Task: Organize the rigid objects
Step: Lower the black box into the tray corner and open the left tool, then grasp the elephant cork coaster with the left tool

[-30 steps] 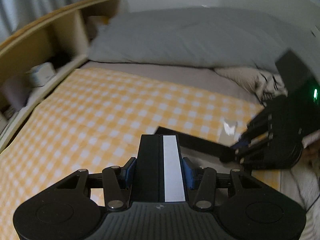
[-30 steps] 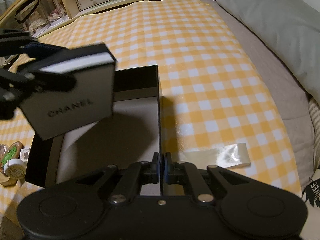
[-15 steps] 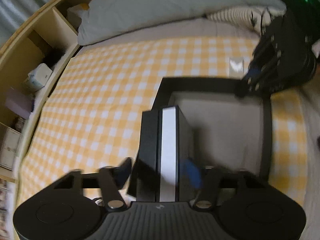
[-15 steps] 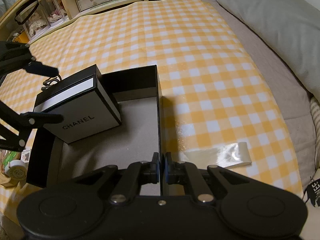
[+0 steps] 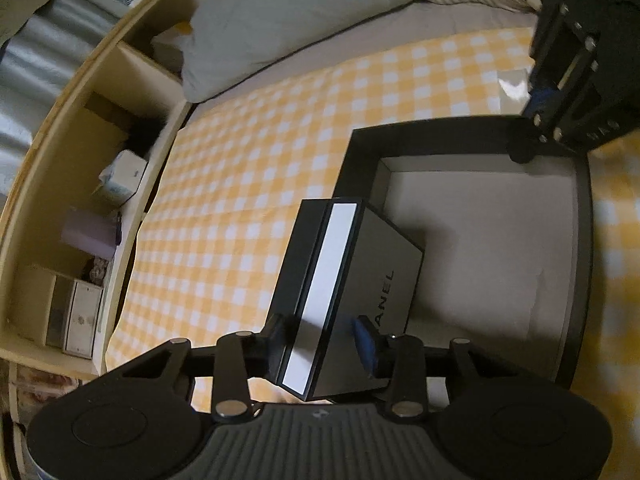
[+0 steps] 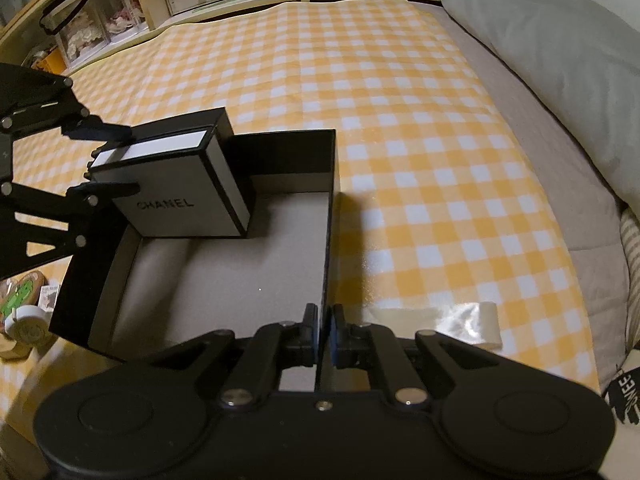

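Note:
A grey and black Chanel box (image 5: 352, 276) with a white stripe rests in a corner of a large open black box with a grey floor (image 5: 480, 240). My left gripper (image 5: 326, 332) is open, its fingers standing a little off the Chanel box's sides. In the right wrist view the Chanel box (image 6: 180, 188) sits at the far left corner of the big box (image 6: 224, 276), with the left gripper (image 6: 116, 160) around it. My right gripper (image 6: 325, 330) is shut on the big box's right wall (image 6: 330, 240).
The big box lies on a yellow checked cloth (image 6: 400, 120) on a bed. A grey pillow (image 6: 560, 60) lies at the right. Wooden shelves (image 5: 80, 184) with small boxes run along the bed's side. A shiny tape strip (image 6: 452, 316) and small items (image 6: 24, 308) lie beside the box.
My left gripper lowered the Chanel box into the big box's corner and opened its jaws off it. My right gripper kept its hold on the wall.

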The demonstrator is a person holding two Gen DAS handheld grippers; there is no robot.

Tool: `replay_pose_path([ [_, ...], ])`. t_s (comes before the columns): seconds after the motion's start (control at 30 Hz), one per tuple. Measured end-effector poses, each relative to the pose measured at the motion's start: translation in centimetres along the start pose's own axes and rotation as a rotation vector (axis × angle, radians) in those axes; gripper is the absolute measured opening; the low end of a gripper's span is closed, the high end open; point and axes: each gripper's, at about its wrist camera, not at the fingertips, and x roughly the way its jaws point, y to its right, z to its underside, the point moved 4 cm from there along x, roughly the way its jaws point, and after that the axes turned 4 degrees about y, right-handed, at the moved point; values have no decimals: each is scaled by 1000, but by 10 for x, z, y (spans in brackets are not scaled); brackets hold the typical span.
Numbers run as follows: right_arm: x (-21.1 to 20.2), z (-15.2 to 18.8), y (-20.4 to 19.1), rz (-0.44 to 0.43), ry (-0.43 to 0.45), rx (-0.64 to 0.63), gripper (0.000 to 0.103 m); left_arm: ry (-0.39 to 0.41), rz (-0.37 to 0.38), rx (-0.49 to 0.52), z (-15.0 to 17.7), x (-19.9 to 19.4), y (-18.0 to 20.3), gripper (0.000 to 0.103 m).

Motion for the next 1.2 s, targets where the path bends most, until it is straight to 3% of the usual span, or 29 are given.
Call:
replay_pose_path([
  [0.13, 0, 1, -1, 0, 5, -24, 6, 14, 8, -115, 1, -3, -7, 41],
  [0.33, -1, 1, 1, -3, 10, -47, 6, 92, 24, -407, 14, -31, -29, 43],
  [0.4, -1, 1, 3, -7, 11, -49, 6, 145, 13, -530, 22, -52, -38, 59],
  [0.53, -1, 1, 6, -6, 13, -51, 5, 230, -13, -744, 44, -95, -52, 69],
  [0.67, -1, 1, 11, -10, 12, -34, 5, 280, -75, -962, 74, -134, -65, 87],
  [0.8, -1, 1, 11, -4, 15, -32, 5, 320, -148, -1068, 96, -170, -65, 100],
  [0.93, -1, 3, 7, 2, 19, -26, 5, 344, -238, -1120, 117, -200, -66, 103],
  [1.2, 0, 5, 5, 9, 15, -10, 5, 230, -307, -1272, 169, -209, -51, 103],
])
